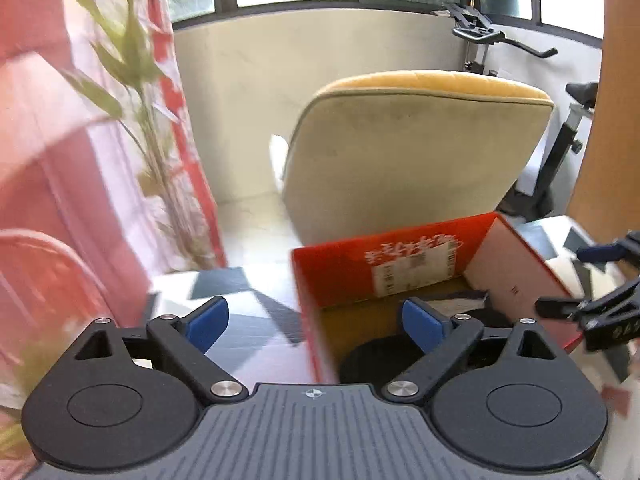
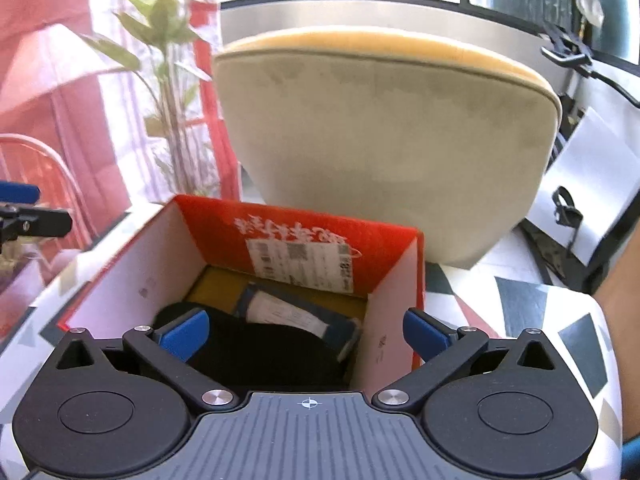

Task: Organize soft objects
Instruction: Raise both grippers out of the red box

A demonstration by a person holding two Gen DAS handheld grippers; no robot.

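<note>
Two grippers hover over an open red cardboard box [image 2: 304, 240] standing on a patterned tabletop [image 2: 520, 300]. The left gripper [image 1: 316, 324] has its blue-padded fingers spread wide and empty; it straddles the box's left wall. The right gripper [image 2: 306, 332] is likewise spread wide and empty, straddling the box's right wall. Inside the box lie a black soft item [image 2: 264, 352] at the near side and a folded dark-blue and white item [image 2: 288, 312] just beyond it, touching. A beige cushioned chair back [image 2: 384, 140] stands beyond the box. A leafy plant [image 2: 160, 40] stands far left.
</note>
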